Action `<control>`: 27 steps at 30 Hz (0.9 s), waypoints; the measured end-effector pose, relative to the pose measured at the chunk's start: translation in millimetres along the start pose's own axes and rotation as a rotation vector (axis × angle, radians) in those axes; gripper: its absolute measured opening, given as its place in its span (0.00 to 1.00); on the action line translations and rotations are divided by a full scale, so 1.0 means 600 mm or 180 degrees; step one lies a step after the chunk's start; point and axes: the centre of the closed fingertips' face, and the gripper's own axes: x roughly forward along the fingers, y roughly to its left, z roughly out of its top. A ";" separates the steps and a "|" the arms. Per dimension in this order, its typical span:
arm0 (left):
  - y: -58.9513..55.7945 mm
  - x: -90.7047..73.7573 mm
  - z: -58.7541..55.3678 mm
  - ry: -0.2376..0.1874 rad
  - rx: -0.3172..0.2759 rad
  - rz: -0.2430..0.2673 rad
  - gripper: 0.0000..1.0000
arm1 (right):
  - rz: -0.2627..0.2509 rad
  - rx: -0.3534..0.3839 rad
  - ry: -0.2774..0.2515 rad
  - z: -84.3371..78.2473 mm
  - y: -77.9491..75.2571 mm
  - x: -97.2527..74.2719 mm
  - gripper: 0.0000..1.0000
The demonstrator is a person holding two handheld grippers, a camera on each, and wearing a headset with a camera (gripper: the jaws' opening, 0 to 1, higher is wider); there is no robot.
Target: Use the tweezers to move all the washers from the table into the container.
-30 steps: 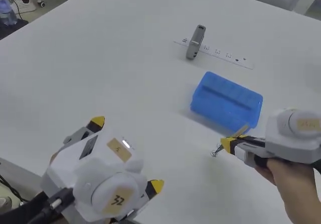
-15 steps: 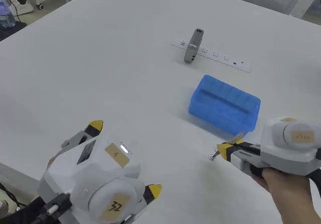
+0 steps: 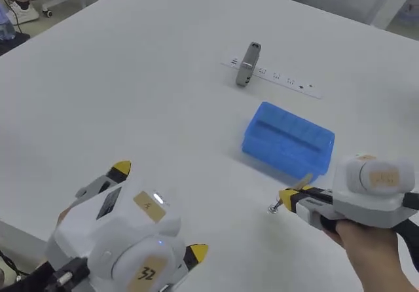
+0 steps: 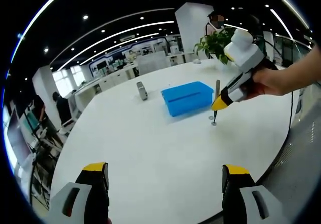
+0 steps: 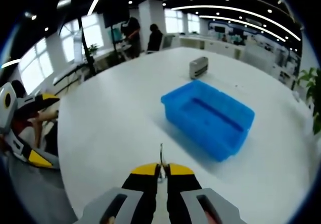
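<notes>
white table (image 3: 131, 76), tiny washer (image 3: 273, 208) indistinct at tweezers (image 4: 217, 89) tip

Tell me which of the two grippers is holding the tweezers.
The right gripper, beside the blue container: its fingers are shut on the tweezers. The left gripper has its fingers wide open and empty.

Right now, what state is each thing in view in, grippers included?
left gripper: open, empty.
right gripper: shut on the tweezers.
tweezers: held, tips down at the washer.
washer: at the tweezer tips, outside the container.
container: upright, open-topped, no washers visible inside.
</notes>
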 end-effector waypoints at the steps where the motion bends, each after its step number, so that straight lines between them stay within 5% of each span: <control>1: 0.000 0.000 0.000 0.0002 0.0002 -0.0003 0.96 | 0.0019 0.0055 0.0017 0.001 -0.001 0.001 0.02; 16: 0.001 0.000 0.000 -0.0002 0.0000 0.0006 0.96 | 0.0102 -0.0106 -0.0280 0.085 0.004 -0.046 0.02; 27: 0.000 0.001 -0.002 0.0022 0.0022 0.0001 0.96 | -0.0072 -0.0128 -0.0505 0.146 -0.051 -0.048 0.02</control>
